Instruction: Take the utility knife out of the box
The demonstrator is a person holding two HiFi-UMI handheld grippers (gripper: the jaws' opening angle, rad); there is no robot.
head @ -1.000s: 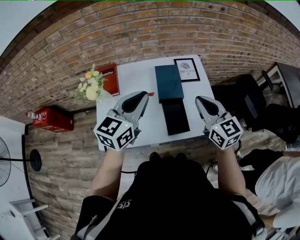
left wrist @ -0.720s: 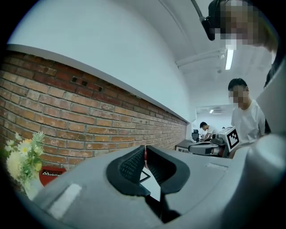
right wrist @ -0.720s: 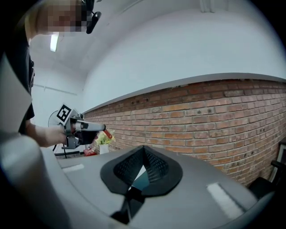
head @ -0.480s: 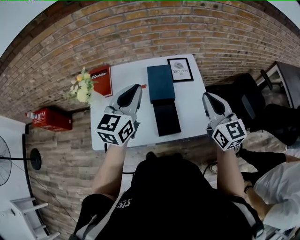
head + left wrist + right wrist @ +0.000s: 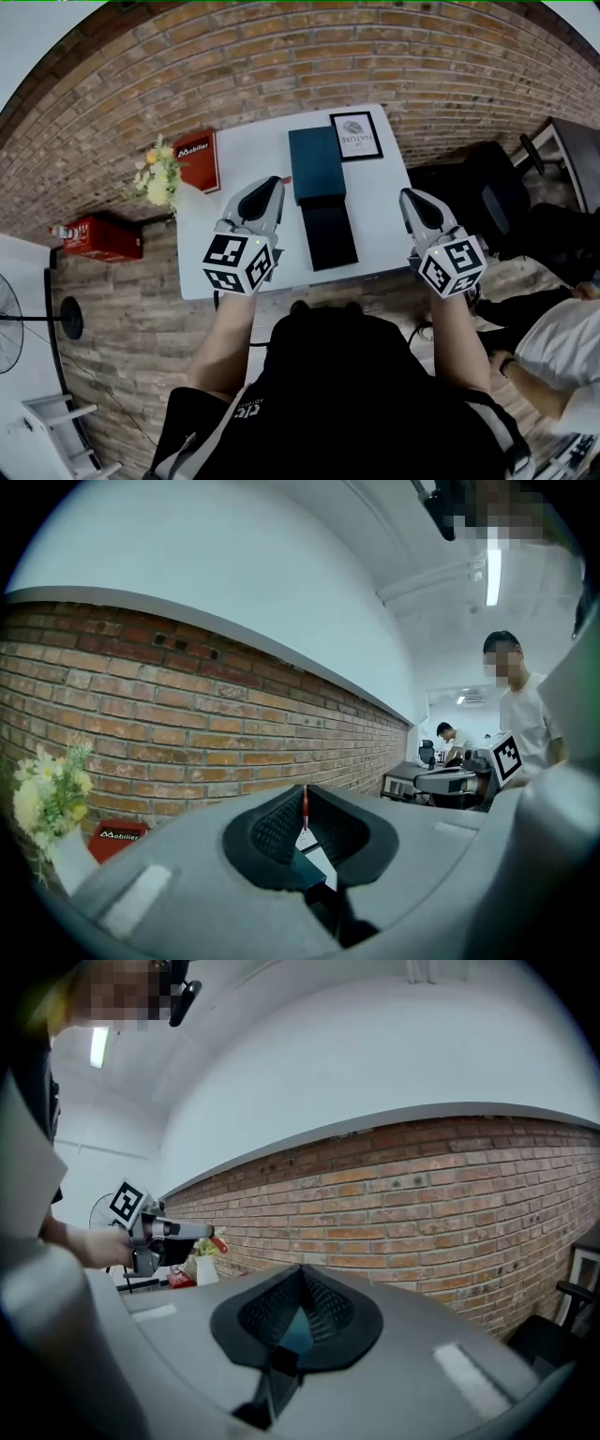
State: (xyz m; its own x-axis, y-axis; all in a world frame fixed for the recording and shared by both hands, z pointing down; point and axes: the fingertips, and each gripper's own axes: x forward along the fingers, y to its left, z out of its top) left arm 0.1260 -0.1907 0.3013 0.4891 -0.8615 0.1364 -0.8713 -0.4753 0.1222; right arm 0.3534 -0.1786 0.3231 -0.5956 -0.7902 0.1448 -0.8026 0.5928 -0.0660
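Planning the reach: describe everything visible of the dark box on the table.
The box is long, dark, rectangular, in two parts: a teal section at the far end, a black section nearer the person. It lies flat on the table, beside a framed picture. The left hand-held gripper and right hand-held gripper flank it, untouching.

White table (image 5: 380,220). Box lid (image 5: 314,164): dark teal. Box tray (image 5: 328,234), at the lid's 6 o'clock: black. Framed print (image 5: 356,136), at the lid's 2 o'clock: black frame, white sheet, grey round motif. Sign (image 5: 197,157), at the lid's 9 o'clock: red, white lettering. Flowers (image 5: 156,173): yellow and white. Left gripper (image 5: 272,183) and right gripper (image 5: 410,195): grey shells, black pads, black-and-white square markers. Utility knife (image 5: 304,808) between the left pads: red. Brick wall (image 5: 375,56): red-brown, pale joints.
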